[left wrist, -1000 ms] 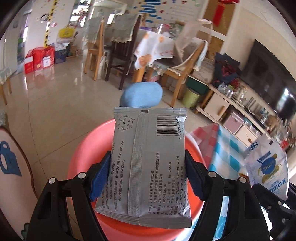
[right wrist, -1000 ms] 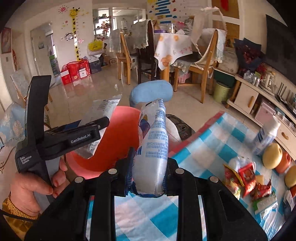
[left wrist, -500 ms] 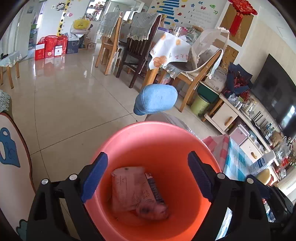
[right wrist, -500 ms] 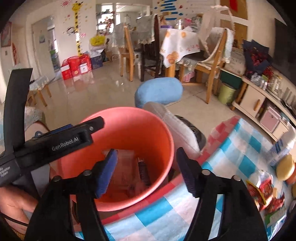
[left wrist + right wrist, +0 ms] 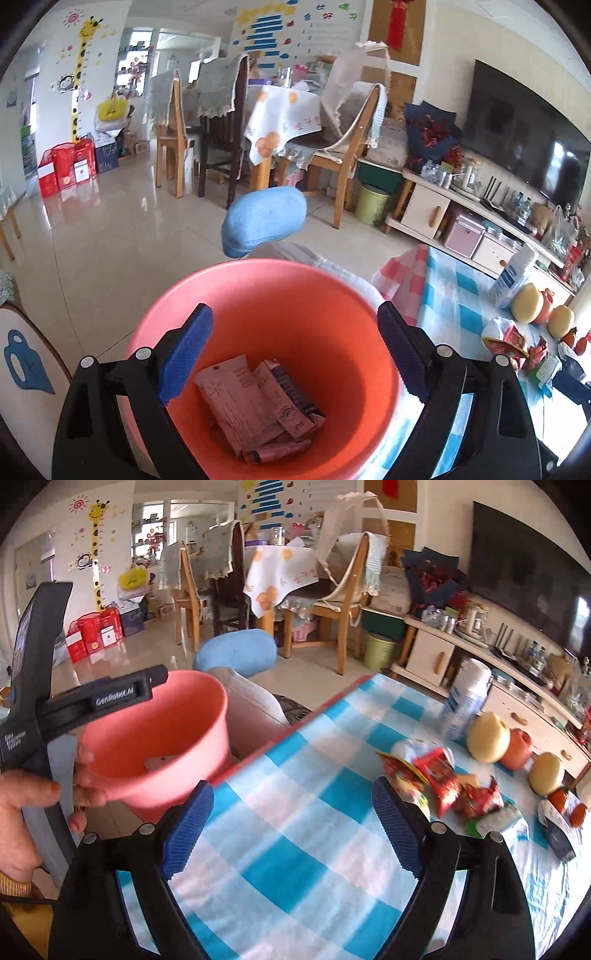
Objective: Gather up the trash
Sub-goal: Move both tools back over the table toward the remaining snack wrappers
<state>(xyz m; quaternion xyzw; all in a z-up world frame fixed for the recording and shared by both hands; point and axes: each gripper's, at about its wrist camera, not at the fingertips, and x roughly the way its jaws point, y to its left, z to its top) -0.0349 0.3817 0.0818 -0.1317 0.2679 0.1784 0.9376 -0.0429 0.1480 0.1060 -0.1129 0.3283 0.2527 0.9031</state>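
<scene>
My left gripper [image 5: 294, 314] hangs over the mouth of the pink bucket [image 5: 258, 267], its jaws wide open with nothing between them. Several flattened wrappers [image 5: 243, 398] lie on the bucket's bottom. My right gripper [image 5: 292, 788] is above the blue-and-white checked tablecloth [image 5: 295, 853]; its jaws are opening and hold nothing. Right of it on the table lies a heap of red snack wrappers [image 5: 443, 779], also seen in the left wrist view as red wrappers [image 5: 513, 343]. The bucket [image 5: 184, 746] stands off the table's left edge, beside a hand [image 5: 22, 812].
A white bottle [image 5: 465, 701], yellow and red fruit [image 5: 487, 738] and a small box [image 5: 557, 827] sit on the table beyond the wrappers. A blue cushioned stool [image 5: 266, 218] and a grey padded thing [image 5: 255, 705] stand behind the bucket. Chairs and a TV cabinet lie farther back.
Both grippers let go of their packets, which now lie in the bucket, and both opened wide. The right gripper swung right, from over the bucket to over the tablecloth.
</scene>
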